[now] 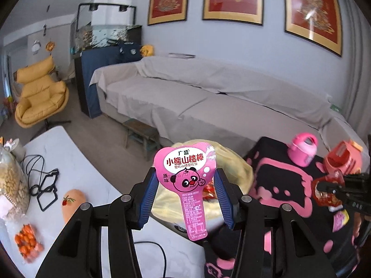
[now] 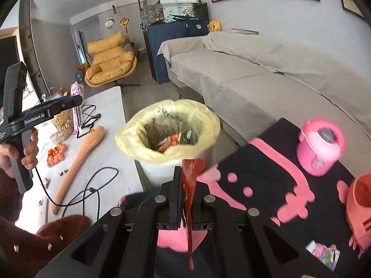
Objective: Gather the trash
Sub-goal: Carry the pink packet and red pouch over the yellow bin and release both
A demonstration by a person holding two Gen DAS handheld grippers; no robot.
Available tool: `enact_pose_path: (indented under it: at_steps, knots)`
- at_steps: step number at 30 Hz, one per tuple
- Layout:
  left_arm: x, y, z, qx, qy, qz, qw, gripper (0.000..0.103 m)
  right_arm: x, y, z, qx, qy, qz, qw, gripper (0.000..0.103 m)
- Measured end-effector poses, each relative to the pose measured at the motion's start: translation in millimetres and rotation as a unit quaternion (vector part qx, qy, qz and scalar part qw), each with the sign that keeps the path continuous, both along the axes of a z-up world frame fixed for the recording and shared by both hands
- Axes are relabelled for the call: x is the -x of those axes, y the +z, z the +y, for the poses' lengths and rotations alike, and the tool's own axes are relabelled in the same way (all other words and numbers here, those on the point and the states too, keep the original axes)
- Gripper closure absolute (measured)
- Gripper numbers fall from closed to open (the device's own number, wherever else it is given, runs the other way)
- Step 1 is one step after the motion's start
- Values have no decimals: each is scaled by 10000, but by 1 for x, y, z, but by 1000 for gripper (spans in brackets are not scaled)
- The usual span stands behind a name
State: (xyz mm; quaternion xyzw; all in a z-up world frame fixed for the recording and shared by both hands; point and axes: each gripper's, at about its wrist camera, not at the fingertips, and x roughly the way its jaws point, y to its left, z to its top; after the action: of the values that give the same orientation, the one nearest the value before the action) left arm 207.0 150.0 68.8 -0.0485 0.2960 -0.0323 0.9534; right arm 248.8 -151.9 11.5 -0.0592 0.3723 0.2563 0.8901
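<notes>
both grippers carry wrappers by the lined bin

the left gripper has its blue pads clamped on the sides of a pink heart-topped wrapper that stands upright between them, its long tail hanging down toward the camera. the right gripper has its jaws pressed together on a red wrapper, pinched edge-on, with a strip dangling below the fingers.

just beyond both sets of jaws stands the trash bin with its yellow liner folded over the rim (red and orange scraps already lie inside). it sits between a white table on the left and a black and pink cloth on the right.

on the cloth stand a pink toy pot and an orange toy, with a small packet lying near. on the table lie a black cable, a long tan stick and a bag of orange fruit. a grey covered sofa runs across the far side.
</notes>
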Motion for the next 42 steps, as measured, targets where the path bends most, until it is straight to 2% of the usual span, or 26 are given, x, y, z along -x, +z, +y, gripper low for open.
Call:
enact_pose_path:
  at_steps: [4,11,13,14,15,18,21,27,30,35,39,40,42]
  knots:
    - [-38,-15,13,224,54,256,9994,53,-17,-9,9,-70,-58,98,9999,100]
    - [-117,-63,-2,478,-127,878,9949,52,-45,-30,16,-6,-166,371,9992,100]
    - [-135,-74,-9,618,-232,981,9930,45,-54,-37,15,27,-227,461,9987,100]
    - [-140,-77,-11,696,-267,972,9925,33,-58,-40,14,48,-253,496,9984,100]
    - [-145,-80,-12,787,-299,935,9920,24,-61,-41,14,76,-282,516,9982,100]
    - [-154,-83,-11,946,-314,892,9910,24,-73,-47,16,106,-340,598,9976,100]
    - [-151,-83,-2,988,-181,828,9915,24,-85,-49,26,111,-297,620,9976,100]
    - [-120,-90,21,792,332,673,9940,21,-114,-45,67,49,-61,527,9986,100]
    - [-103,-97,32,773,410,675,9939,20,-133,-47,96,-17,114,556,9984,99]
    - [-77,-113,48,828,510,712,9927,18,-155,-67,138,175,304,627,9974,98]
    - [-64,-127,57,1003,459,891,9899,17,-167,-81,155,324,313,708,9965,96]
    - [-61,-132,59,1064,469,944,9887,17,-169,-83,156,352,302,718,9963,92]
    - [-61,-138,61,1116,503,999,9874,17,-169,-85,157,381,251,663,9968,71]
